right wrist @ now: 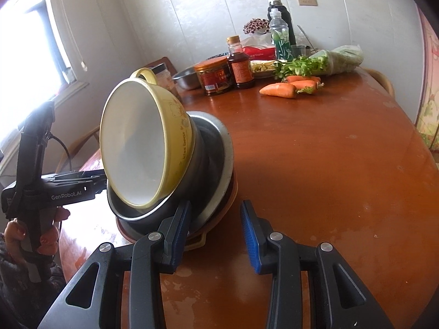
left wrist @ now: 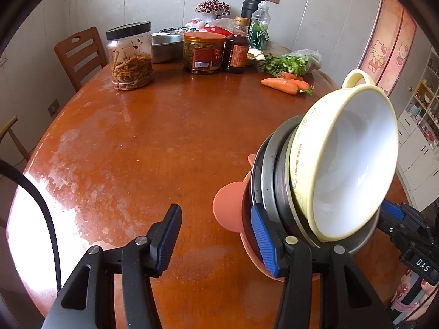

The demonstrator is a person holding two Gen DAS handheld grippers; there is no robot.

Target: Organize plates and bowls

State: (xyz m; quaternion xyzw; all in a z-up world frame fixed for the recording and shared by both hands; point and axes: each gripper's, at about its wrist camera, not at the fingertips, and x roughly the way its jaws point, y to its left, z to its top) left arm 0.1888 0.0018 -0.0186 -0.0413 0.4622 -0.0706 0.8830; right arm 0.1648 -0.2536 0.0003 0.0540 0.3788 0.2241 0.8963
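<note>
A clear jar (left wrist: pixel 130 57) with a black lid is standing on the bench (left wrist: pixel 164 142), well apart from an orange-lidded jar (left wrist: pixel 203 52) and a dark sauce bottle (left wrist: pixel 237 46) that are sitting just beside each other. Behind them a steel basin (left wrist: pixel 166 46), a clear plastic bottle (left wrist: pixel 259 26) and a black flask (left wrist: pixel 251 4) are crowding the far edge. 3 carrots (left wrist: pixel 286 83) are lying near bagged greens (left wrist: pixel 295 61), and a wooden chair (left wrist: pixel 79 54) is standing at the left.

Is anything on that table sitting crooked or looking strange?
Yes. The stack of dishes is tipped steeply on its side between the two grippers, and the yellow bowl on top leans out, its opening facing sideways. It looks ready to slide off.
</note>
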